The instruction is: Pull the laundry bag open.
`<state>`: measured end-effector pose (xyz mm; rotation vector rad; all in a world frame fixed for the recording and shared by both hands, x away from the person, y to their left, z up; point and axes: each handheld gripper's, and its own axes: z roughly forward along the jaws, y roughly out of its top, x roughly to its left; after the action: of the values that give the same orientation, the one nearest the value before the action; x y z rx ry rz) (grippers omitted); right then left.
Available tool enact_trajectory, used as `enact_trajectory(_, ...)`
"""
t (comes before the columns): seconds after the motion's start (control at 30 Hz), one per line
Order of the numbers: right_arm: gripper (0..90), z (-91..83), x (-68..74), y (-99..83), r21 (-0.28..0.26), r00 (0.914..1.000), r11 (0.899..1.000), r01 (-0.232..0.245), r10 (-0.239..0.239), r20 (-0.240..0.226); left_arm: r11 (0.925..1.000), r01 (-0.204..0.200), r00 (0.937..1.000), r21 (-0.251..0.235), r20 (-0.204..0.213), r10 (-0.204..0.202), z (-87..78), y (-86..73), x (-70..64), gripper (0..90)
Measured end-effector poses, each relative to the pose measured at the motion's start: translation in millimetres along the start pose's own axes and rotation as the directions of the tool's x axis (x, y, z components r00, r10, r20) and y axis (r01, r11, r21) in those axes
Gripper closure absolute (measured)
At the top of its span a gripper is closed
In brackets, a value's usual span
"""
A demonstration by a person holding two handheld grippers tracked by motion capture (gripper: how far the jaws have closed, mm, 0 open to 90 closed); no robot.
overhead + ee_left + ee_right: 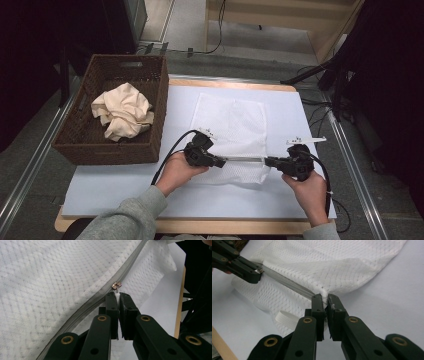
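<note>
Nearest the person, two hands come up from the bottom edge of the high view, each holding tongs over the white sheet (125, 185) that covers the counter (235, 226). The left tongs (223, 162) are clamped on the pull of the zipper (116, 286), their jaws pressed together with a sliver of white between them. The right tongs (266, 161) are clamped on the near corner of the mesh bag (232, 127) at the end of the zipper's grey tape (287, 282), which runs taut between the two. The bag lies flat in the middle of the sheet, a white loop (287, 319) at its near edge. Farther left, a wicker basket (150, 75) holds a crumpled cream cloth (123, 110).
</note>
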<state>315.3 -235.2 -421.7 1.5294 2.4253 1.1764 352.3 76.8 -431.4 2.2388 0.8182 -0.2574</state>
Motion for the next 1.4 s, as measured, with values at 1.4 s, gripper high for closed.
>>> enact_trajectory(1.4, 85.9, -2.9, -14.4, -2.8, 0.001, 0.9989, 0.999, -0.036, 0.036, 0.030, 0.9983, 0.058, 0.9983, -0.005, -0.004, -0.058, -12.4, -9.5, 11.2, 86.9)
